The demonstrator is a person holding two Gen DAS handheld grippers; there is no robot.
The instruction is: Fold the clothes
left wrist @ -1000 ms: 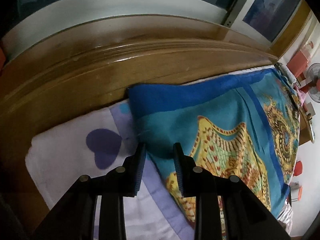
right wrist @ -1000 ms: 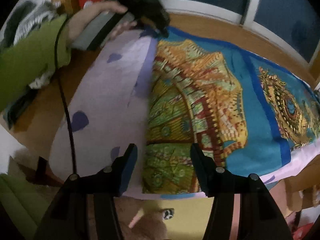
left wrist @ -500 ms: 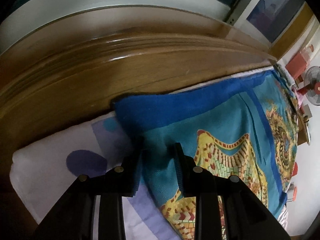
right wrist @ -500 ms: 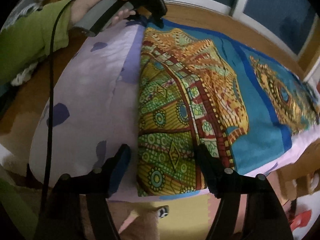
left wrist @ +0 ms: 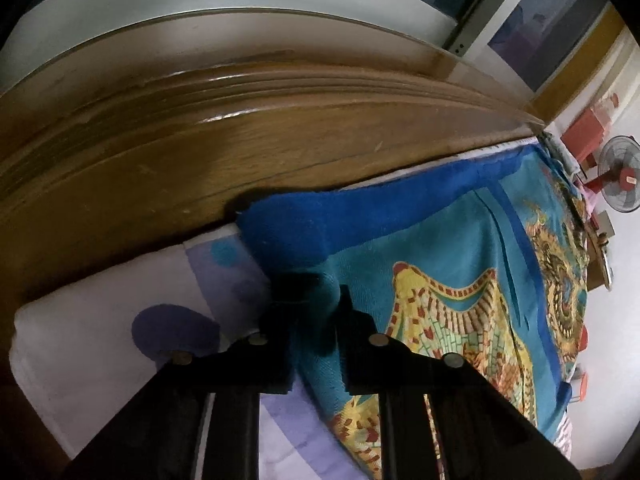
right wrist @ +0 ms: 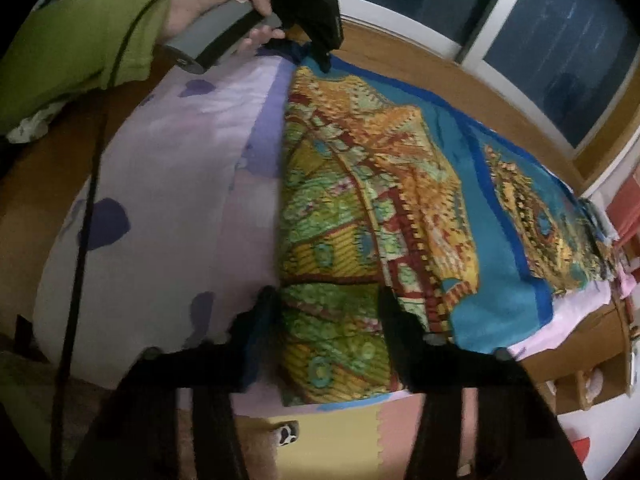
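Left wrist view: patterned cloth (left wrist: 448, 280), teal w/ blue border and yellow-gold print, lies spread flat on a bed, on top of a pale sheet (left wrist: 100, 332) w/ purple hearts. Its blue corner sits at the far side of the bed, right up against the wooden bed frame (left wrist: 240, 148). Left gripper (left wrist: 316, 300) is clamped on the cloth just behind that corner; fabric bunches up between the two black fingers (left wrist: 352, 320) and the gap is narrow.

Right wrist view: same cloth (right wrist: 380, 200) runs across the bed toward the right. Near edge lies close to the bed's front edge. Right gripper (right wrist: 326, 312) hangs over that near edge w/ fingers spread wide, one on each side of the green-yellow part of the print. Nothing pinched; can't tell if the tips touch the fabric.

Far left corner in this view: a hand (right wrist: 224, 4) in a green sleeve (right wrist: 80, 40) holds the left gripper (right wrist: 316, 40) by its grey handle, black cable (right wrist: 88, 200) trailing down across the sheet (right wrist: 168, 184).

Window (right wrist: 520, 32) runs behind the bed frame. Foam floor mat (right wrist: 360, 440) below the bed. A fan (left wrist: 618, 180) stands at far right in the left wrist view.
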